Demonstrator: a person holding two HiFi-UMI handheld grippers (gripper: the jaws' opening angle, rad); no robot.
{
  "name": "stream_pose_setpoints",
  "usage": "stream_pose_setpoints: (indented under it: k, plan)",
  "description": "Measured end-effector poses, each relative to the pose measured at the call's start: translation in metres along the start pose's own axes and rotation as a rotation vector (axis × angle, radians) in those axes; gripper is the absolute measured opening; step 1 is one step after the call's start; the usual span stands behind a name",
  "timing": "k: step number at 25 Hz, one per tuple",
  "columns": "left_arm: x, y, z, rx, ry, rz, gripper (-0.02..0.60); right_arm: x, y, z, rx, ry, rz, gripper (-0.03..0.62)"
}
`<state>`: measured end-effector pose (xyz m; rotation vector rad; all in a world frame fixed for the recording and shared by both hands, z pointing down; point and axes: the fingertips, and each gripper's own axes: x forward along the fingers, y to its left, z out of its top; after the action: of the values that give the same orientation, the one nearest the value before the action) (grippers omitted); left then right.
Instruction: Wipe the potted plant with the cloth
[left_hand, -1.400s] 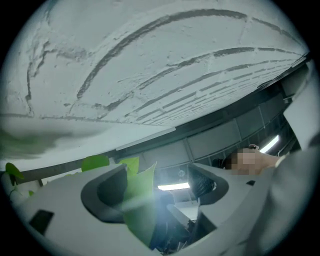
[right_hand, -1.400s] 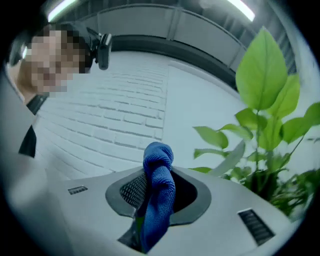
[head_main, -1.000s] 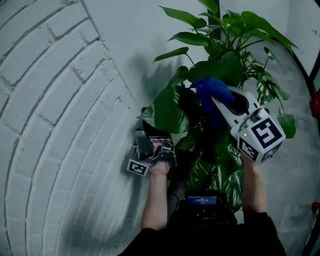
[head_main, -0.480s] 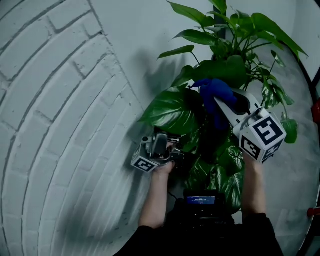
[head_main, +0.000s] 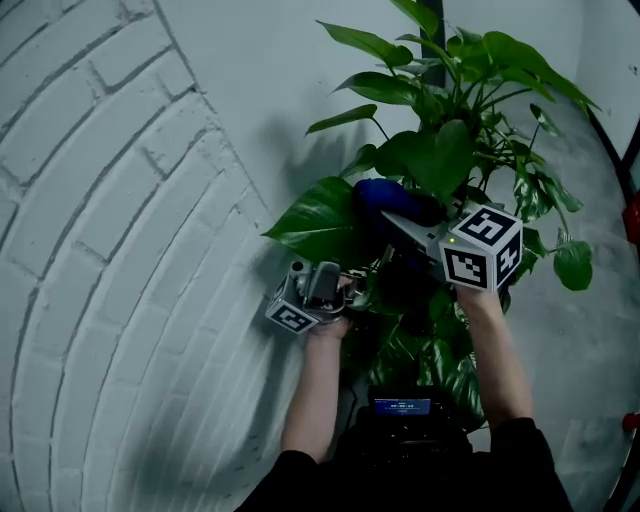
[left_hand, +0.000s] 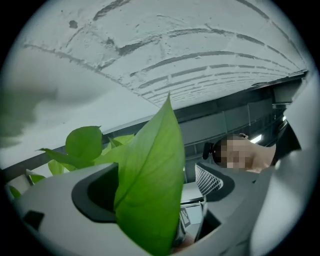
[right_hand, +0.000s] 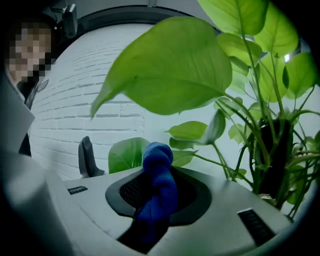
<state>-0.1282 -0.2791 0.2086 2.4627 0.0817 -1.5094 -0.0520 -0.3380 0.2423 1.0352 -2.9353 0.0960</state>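
The potted plant (head_main: 450, 150) stands against the white wall, and its broad green leaves fill the right half of the head view. My right gripper (head_main: 388, 215) is shut on a bunched blue cloth (head_main: 383, 193) (right_hand: 157, 182), which rests against the large lower leaf (head_main: 320, 222). My left gripper (head_main: 340, 285) is below that leaf, pointing steeply upward. In the left gripper view a long leaf (left_hand: 150, 190) stands between its wide-apart jaws, and its jaws have just been opening. The pads do not press on the leaf. The pot itself is hidden under the foliage.
A white brick wall (head_main: 110, 200) curves along the left. A black pole (head_main: 430, 45) rises behind the plant. A dark device with a small lit screen (head_main: 400, 405) hangs at the person's chest. Something red (head_main: 632, 215) sits at the right edge.
My right gripper has swung left and down with the cloth onto the large leaf, and its marker cube has rolled. My left gripper has shifted slightly right and up, toward the plant.
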Motion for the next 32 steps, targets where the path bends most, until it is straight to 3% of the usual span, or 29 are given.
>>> stream_pose_setpoints:
  k: [3, 6, 14, 17, 22, 27, 29, 32]
  plan:
    - [-0.002, -0.002, -0.001, -0.006, -0.001, -0.009, 0.478, 0.006, 0.008, 0.0, 0.049, -0.011, 0.052, 0.115]
    - [-0.004, -0.005, -0.001, -0.004, -0.002, -0.014, 0.477, 0.007, 0.017, 0.004, 0.029, -0.017, 0.066, 0.115]
    - [-0.002, -0.012, -0.002, 0.012, -0.001, -0.004, 0.478, -0.001, 0.044, 0.012, -0.174, 0.019, 0.069, 0.115]
    - [-0.003, -0.013, 0.002, 0.014, -0.014, 0.001, 0.479, -0.016, 0.051, 0.028, -0.229, -0.027, 0.085, 0.115]
    - [-0.009, -0.01, 0.018, 0.029, -0.072, 0.04, 0.479, -0.049, 0.028, 0.073, -0.278, -0.16, -0.097, 0.115]
    - [-0.01, -0.005, 0.036, 0.058, -0.108, 0.062, 0.478, -0.05, 0.019, 0.091, -0.242, -0.214, -0.154, 0.115]
    - [-0.008, -0.002, 0.041, 0.053, -0.119, 0.065, 0.479, -0.043, 0.015, 0.094, -0.247, -0.209, -0.181, 0.115]
    - [-0.004, -0.003, 0.046, 0.042, -0.131, 0.05, 0.479, -0.015, 0.01, 0.075, -0.239, -0.102, -0.159, 0.115]
